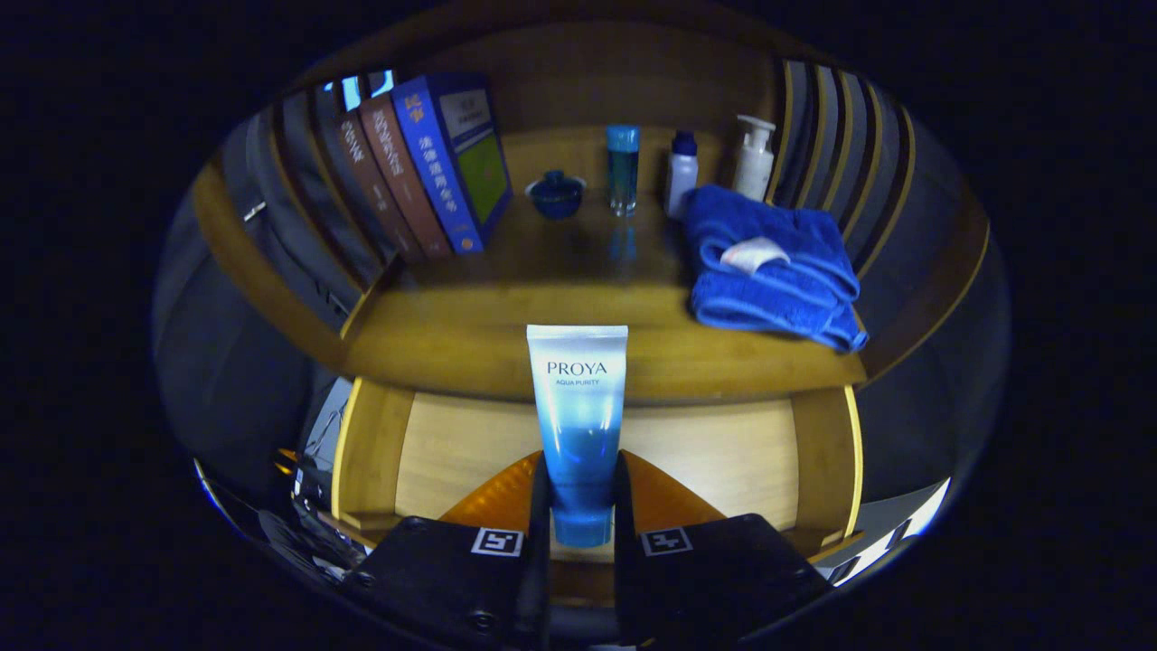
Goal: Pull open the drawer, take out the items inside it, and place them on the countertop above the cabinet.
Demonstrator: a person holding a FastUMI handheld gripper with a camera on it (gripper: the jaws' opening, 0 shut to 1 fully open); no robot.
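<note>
Here we have the gripper [578,493] closed down to the width of a tube [578,411], both fingers pressing its lower body just above the cap, so the tube stands cap-down and upright between them. Taking the tube as our landmark: below and behind it lies the open drawer [723,452], its pale floor bare around it; just beyond its flat crimped top runs the front edge of the countertop [470,334]. Beyond the tube to the right sits a folded blue towel [768,262], soft and looped; farther back stand a small lidded bowl [555,193], a slim clear bottle [622,168], a white bottle [682,172] and a pump dispenser [752,158], with leaning books [434,163] to the left. To do this well, we judge we should carry the tube forward over the bare wood straight ahead, keeping it clear of the towel, and lower it gently before letting go: smooth, glossy plastic may slip or topple.
</note>
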